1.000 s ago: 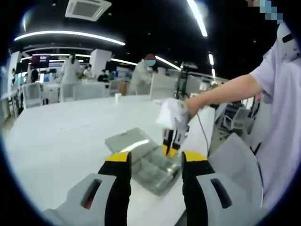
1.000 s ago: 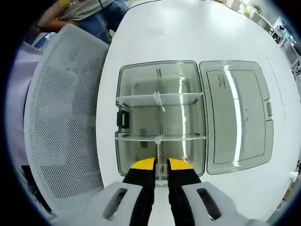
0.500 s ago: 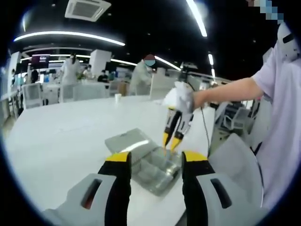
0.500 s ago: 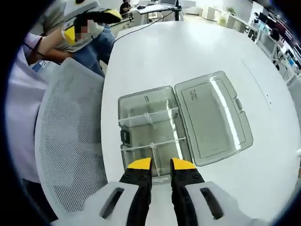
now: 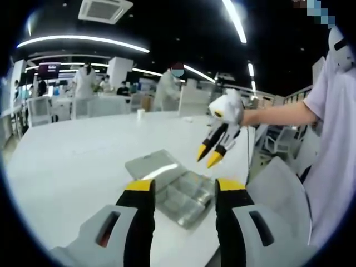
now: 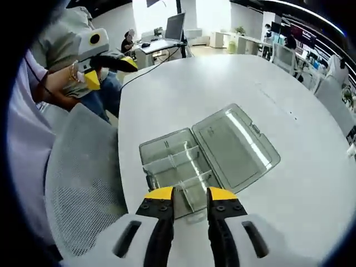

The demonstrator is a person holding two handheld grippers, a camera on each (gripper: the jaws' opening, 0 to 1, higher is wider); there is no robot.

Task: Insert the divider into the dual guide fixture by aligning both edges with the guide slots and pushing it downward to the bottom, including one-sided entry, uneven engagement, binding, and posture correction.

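A clear grey plastic box (image 6: 167, 153) lies on the white table (image 6: 194, 89) with its lid (image 6: 233, 146) folded flat to the right. Two clear dividers (image 6: 168, 162) stand across its inside, seated in the wall slots. My right gripper (image 6: 191, 196) hovers above the box's near end, open, with nothing between its jaws. From the left gripper view the same box (image 5: 177, 192) sits just past my left gripper (image 5: 184, 186), which is open and empty. The right gripper (image 5: 208, 156) hangs above the box there, tips pointing down and slightly apart.
A white mesh chair (image 6: 78, 183) stands against the table edge beside the box, and it is the chair (image 5: 275, 189) at the right. A hand holds the left gripper (image 6: 109, 71) off the table's far side. People, desks and chairs fill the background.
My right gripper has risen well above the box and its jaws have spread, letting go of the near divider, which stays in the box. The left gripper has held still.
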